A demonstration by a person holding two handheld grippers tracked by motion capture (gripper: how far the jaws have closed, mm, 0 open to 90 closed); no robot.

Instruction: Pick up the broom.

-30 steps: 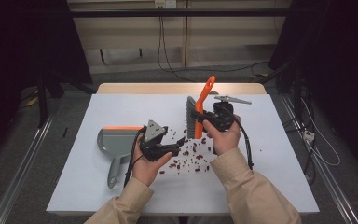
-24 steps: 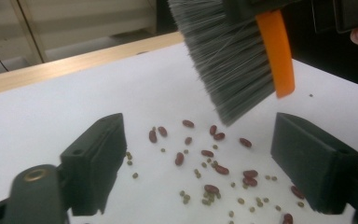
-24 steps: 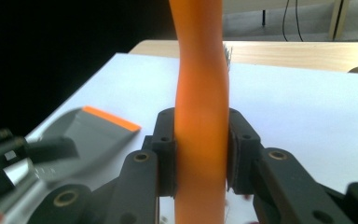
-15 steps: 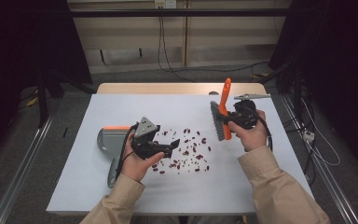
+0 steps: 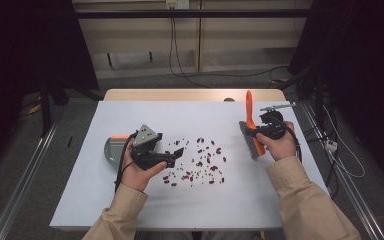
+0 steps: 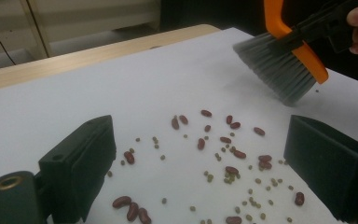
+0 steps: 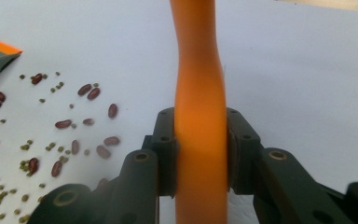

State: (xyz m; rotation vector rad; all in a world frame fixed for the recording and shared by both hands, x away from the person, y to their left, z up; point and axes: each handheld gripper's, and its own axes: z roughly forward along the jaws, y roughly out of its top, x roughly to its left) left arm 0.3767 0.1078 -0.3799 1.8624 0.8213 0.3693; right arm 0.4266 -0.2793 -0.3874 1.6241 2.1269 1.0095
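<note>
Orange plastic brush (image 5: pixel 250 129) with grey bristles, clamped beside glossy oval beans (image 5: pixel 200 162).

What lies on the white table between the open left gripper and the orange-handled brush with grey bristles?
Scattered red beans and small green beans, loose on the white table; the high view and left gripper view show them.

Beige long sleeves (image 5: pixel 310 200) cover both forearms; each hand carries a black two-jaw claw (image 5: pixel 172 156) trailing black cable, one topped by a grey three-cornered plate.
</note>
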